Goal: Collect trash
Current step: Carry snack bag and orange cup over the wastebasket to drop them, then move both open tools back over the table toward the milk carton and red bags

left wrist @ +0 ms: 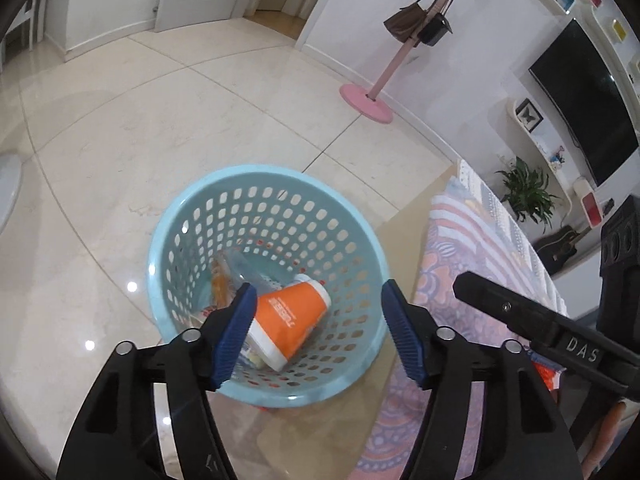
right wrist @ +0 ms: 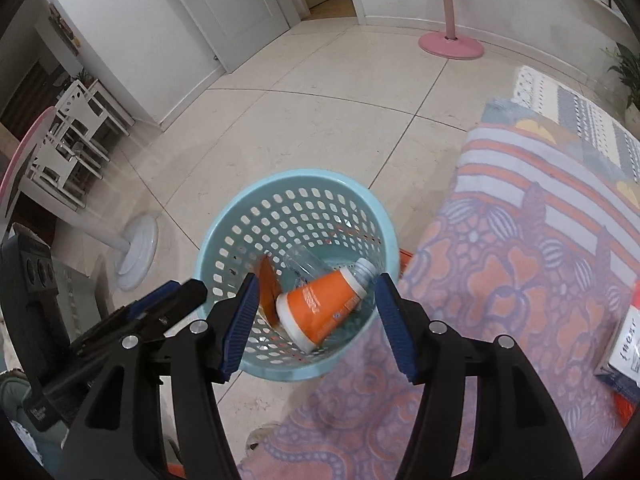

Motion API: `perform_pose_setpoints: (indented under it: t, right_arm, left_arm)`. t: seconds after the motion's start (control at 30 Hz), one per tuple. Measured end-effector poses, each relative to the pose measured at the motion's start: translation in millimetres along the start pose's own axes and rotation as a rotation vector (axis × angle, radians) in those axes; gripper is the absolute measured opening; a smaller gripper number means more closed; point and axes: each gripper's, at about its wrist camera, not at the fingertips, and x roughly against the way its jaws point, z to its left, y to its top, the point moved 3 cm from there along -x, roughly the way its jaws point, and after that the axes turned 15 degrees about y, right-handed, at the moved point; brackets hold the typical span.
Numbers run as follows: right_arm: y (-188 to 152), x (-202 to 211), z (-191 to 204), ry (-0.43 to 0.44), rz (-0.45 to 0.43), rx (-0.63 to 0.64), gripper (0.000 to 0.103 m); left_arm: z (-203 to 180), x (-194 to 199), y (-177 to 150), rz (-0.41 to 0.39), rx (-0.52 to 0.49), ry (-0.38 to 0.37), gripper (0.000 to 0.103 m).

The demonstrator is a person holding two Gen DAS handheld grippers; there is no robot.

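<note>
Standing on cream tiled floor (left wrist: 120, 152): blue basket (right wrist: 224, 232) beside patterned cloth (right wrist: 520, 248); both grippers' jaws apart, empty.

Below the two grippers, one blue basket (right wrist: 224, 236) is sitting, holding one orange cup (right wrist: 320, 312), one clear bottle (right wrist: 362, 272) and one orange wrapper (right wrist: 267, 294). Beyond it, one pink stand (right wrist: 451, 46) is standing.

We see a pale blue plastic basket (left wrist: 264, 398), smooth and perforated, standing on glossy polished floor tiles (left wrist: 120, 140). Inside the basket lie an orange paper cup (left wrist: 286, 320) with a slight sheen and a clear plastic bottle (right wrist: 316, 264). Beside the basket spreads a matt woven cloth (right wrist: 520, 280).
</note>
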Motion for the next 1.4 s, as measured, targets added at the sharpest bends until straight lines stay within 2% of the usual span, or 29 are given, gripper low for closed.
perform_pose_setpoints:
  t: [0.3, 0.43, 0.5, 0.6, 0.73, 0.8, 0.93, 1.03, 1.13, 1.27, 1.4]
  right_arm:
    - [-2, 63, -5, 0.006, -0.088, 0.001, 0.056]
    - [-6, 112, -16, 0.015, -0.174, -0.008, 0.056]
    - [-11, 147, -27, 0.001, -0.235, -0.017, 0.056]
    - [-21, 189, -48, -0.025, -0.304, -0.026, 0.056]
    - [-41, 246, -86, -0.149, -0.391, -0.035, 0.056]
    - [-57, 276, -113, -0.198, -0.436, -0.069, 0.056]
    - [-87, 315, -165, -0.251, -0.495, -0.161, 0.056]
    - [-107, 329, -198, -0.281, -0.511, -0.217, 0.056]
    - [-125, 334, -220, -0.296, -0.517, -0.251, 0.056]
    - [-144, 335, -244, -0.304, -0.512, -0.275, 0.056]
    - [-151, 330, -257, -0.305, -0.513, -0.295, 0.056]
  left_arm:
    - [-25, 25, -5, -0.054, -0.06, -0.027, 0.068]
    - [-56, 43, -11, -0.064, -0.103, -0.101, 0.069]
    - [-80, 54, -19, -0.075, -0.13, -0.14, 0.073]
    - [-122, 63, -34, -0.066, -0.19, -0.198, 0.074]
    - [-180, 66, -58, -0.021, -0.263, -0.277, 0.074]
    - [-209, 64, -70, 0.009, -0.281, -0.31, 0.078]
    - [-266, 50, -88, 0.089, -0.28, -0.348, 0.084]
    - [-310, 29, -101, 0.167, -0.26, -0.367, 0.084]
    - [-332, 7, -106, 0.23, -0.209, -0.358, 0.084]
    - [-352, -23, -113, 0.293, -0.116, -0.297, 0.084]
    - [-367, -34, -112, 0.274, -0.102, -0.214, 0.085]
